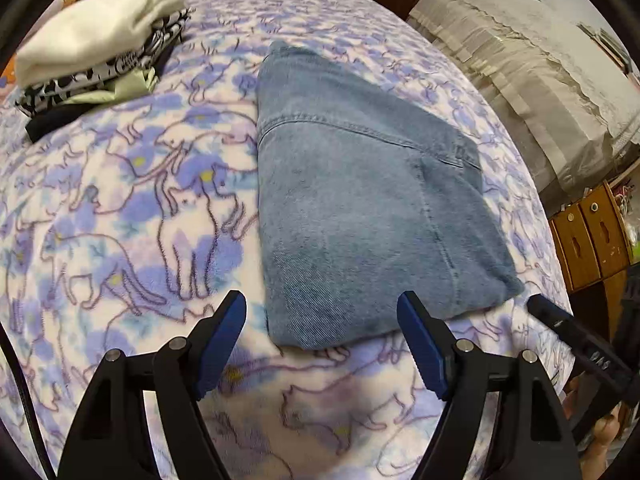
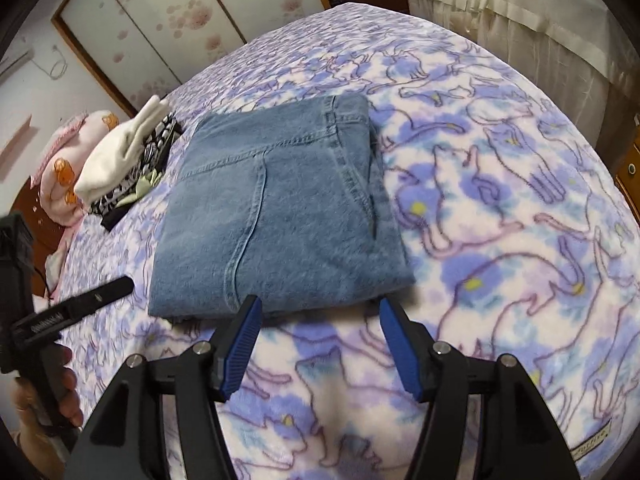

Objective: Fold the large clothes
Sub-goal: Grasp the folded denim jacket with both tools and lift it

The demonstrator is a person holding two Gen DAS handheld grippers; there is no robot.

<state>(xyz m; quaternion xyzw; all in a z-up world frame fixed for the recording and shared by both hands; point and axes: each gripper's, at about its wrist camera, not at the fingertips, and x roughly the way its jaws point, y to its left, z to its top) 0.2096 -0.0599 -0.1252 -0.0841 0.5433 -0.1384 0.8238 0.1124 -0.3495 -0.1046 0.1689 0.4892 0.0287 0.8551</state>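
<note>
A pair of blue jeans (image 1: 352,208) lies folded into a flat packet on the cat-print blanket (image 1: 132,208). It also shows in the right wrist view (image 2: 280,208). My left gripper (image 1: 322,304) is open and empty, its fingertips at the near edge of the jeans, just above the blanket. My right gripper (image 2: 320,308) is open and empty, also at the near edge of the jeans. The right gripper shows at the right edge of the left wrist view (image 1: 576,340). The left gripper shows at the left of the right wrist view (image 2: 80,304).
A stack of folded clothes (image 1: 100,48), white on top with black-and-white print below, sits at the far left of the bed, also in the right wrist view (image 2: 128,156). A pink pillow (image 2: 64,168) lies beyond it. A covered piece of furniture (image 1: 532,68) and wooden drawers (image 1: 592,236) stand on the right.
</note>
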